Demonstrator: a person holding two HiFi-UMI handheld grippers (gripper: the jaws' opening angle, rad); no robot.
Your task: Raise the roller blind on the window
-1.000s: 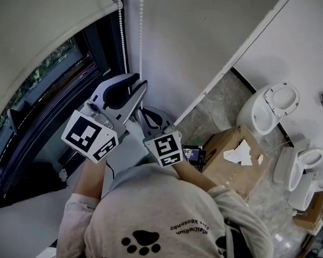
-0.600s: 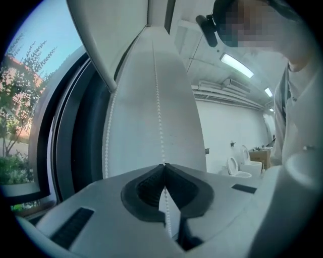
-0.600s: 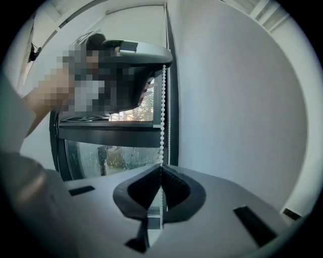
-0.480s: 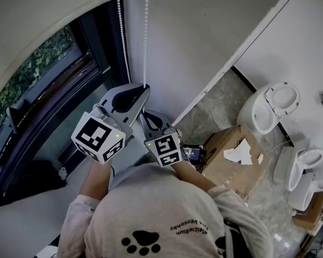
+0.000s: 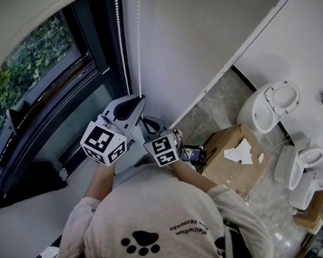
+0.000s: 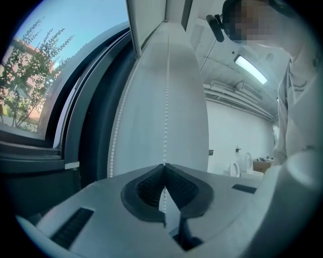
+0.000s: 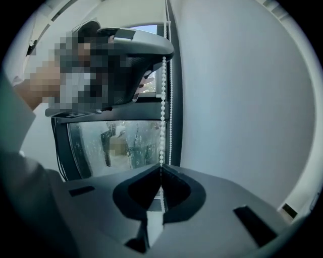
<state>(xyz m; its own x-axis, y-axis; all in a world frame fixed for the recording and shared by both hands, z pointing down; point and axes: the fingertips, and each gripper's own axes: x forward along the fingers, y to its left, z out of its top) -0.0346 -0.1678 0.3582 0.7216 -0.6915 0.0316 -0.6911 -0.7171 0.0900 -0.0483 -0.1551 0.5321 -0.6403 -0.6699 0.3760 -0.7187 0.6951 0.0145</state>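
Left claw (image 5: pixel 139 97) pinches bead chain (image 5: pixel 139 38) beside window (image 5: pixel 34 76).

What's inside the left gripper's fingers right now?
One bead chain strand, pinched by the left gripper. The other strand hangs free; the pinched beads themselves are covered.

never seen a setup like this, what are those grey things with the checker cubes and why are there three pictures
There is no robot here. A person wearing a head camera holds a hand-held gripper in each hand, and the marker cubes are part of those. The head view looks steeply down on the person at a window. The other two pictures come from cameras riding on the left gripper and the right gripper. Both are shut on the same strand of the bead chain that works the roller blind, left above right. On the floor stand a cardboard box and toilets.
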